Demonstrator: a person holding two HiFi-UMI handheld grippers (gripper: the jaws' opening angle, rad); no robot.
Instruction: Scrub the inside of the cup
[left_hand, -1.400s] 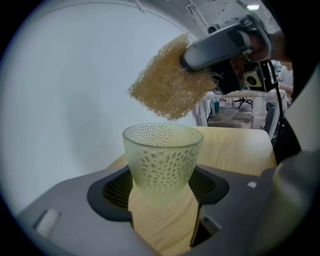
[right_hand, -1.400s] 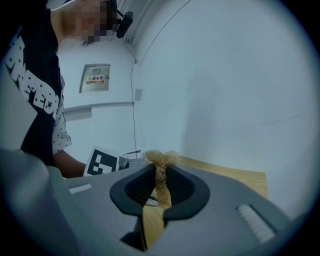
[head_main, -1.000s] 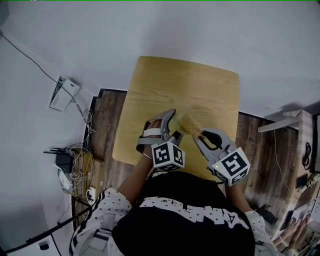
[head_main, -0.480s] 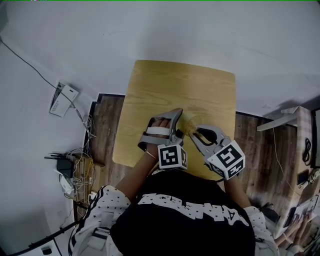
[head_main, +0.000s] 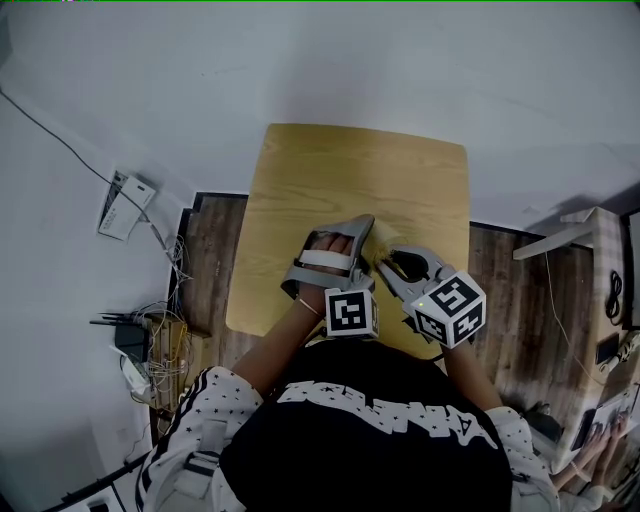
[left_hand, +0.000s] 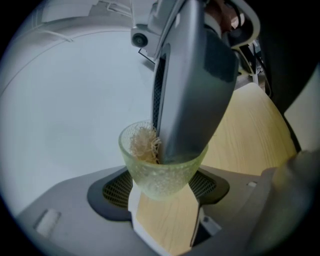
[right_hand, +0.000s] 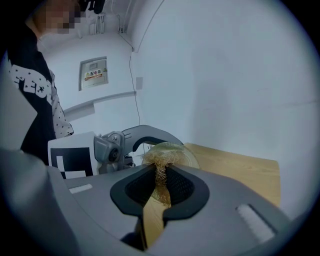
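Head view: right gripper (head_main: 386, 260) has moved in against left gripper (head_main: 365, 228) over the table (head_main: 340, 170). Left gripper view: jaws clamp the cup (left_hand: 162, 175); scrubber (left_hand: 143, 145) now inside. Right gripper view: jaws pinch the scrubber; scrubbing can proceed

In the head view the cup (head_main: 378, 242) looks almost wholly hidden.

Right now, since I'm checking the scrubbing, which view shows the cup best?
The left gripper view: the cup sits large and clear between the left hand-held gripper's jaws, with the scrubber inside. The right gripper view shows only its rim behind the fibres; the head view shows barely a sliver.
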